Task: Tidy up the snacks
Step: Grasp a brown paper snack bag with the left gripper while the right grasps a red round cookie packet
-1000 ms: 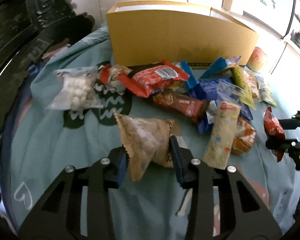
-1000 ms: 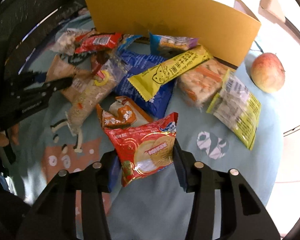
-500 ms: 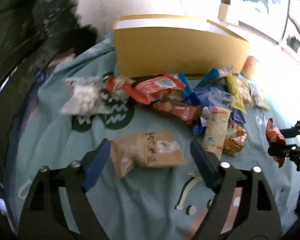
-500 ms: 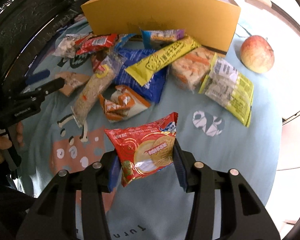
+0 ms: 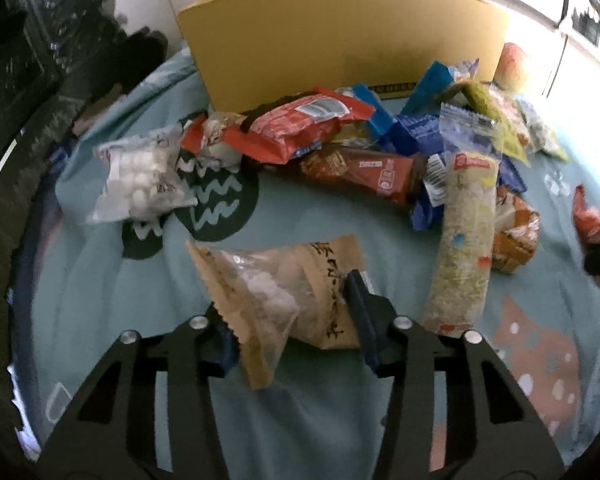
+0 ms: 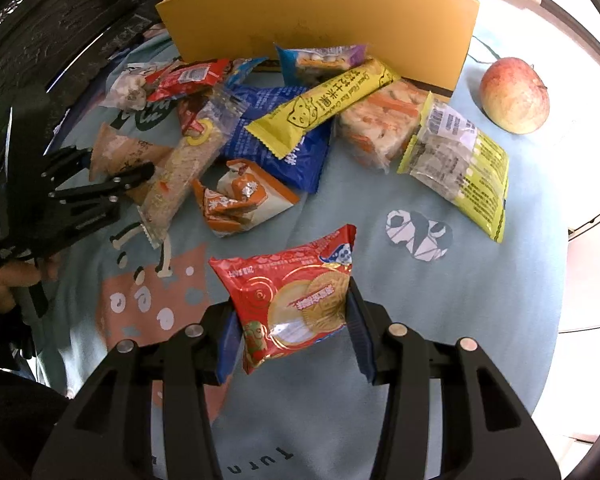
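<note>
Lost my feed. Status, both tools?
Left tool just closed on brown packet. Right tool shut on red packet. Box behind snack pile, unblocked.

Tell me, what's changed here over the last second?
The left tongs let the tan packet drop onto the cloth, spread wide, and have just been closing round it again; the pads now press its sides. The right tongs held the red biscuit packet throughout. The yellow box, apple and snack pile kept their places.

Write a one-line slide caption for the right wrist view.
Right gripper holds a red biscuit packet above the blue cloth, snack pile and yellow box beyond.
</note>
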